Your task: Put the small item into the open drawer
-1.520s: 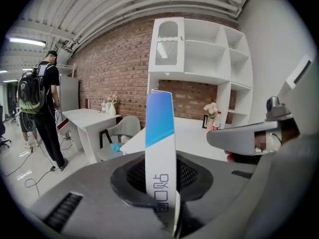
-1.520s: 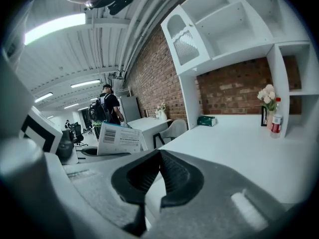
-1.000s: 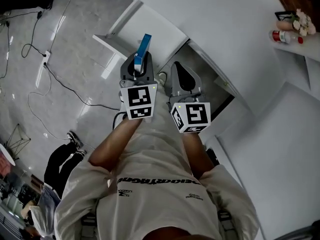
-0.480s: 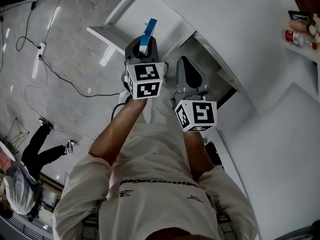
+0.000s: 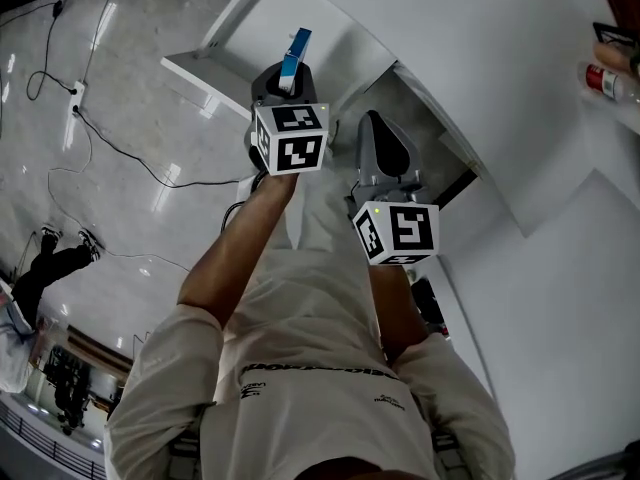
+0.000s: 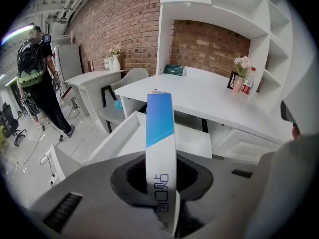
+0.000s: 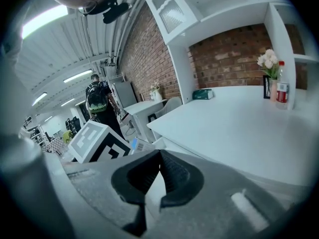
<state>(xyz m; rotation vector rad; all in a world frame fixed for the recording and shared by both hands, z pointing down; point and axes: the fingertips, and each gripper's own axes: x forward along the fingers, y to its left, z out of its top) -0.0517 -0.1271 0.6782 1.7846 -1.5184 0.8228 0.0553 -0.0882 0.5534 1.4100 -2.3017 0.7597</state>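
Head view, looking steeply down: a white desk (image 5: 480,58) fills the upper right of my feed and a pale glossy floor (image 5: 120,168) the left, with black cables (image 5: 105,133) trailing across it. The person wearing the rig, in a white T-shirt (image 5: 320,368), reaches both arms forward. An open white drawer (image 5: 235,43) juts from the desk toward the floor side, and its tray looks bare from the left gripper view.

The left gripper (image 5: 284,80), marker cube (image 5: 290,138) on its back, is up at the drawer's near wall. Its jaws are clenched on the small item (image 6: 160,128), a slim box with a blue upper half and a white lower half printed with dark letters. The item stands upright between the pads, with its blue end pointing at the drawer and none of it inside.

The right gripper (image 5: 385,158) hangs just beside the left, nearer the body, over the dark gap under the desk. Its pads meet at the tips and grasp nothing.

A bystander (image 6: 37,68) with a green backpack stands well off on the floor. On the desktop are a teal tissue box (image 6: 174,69), a vase of pale flowers (image 6: 242,66) and a red-capped bottle (image 5: 607,80) beside it.
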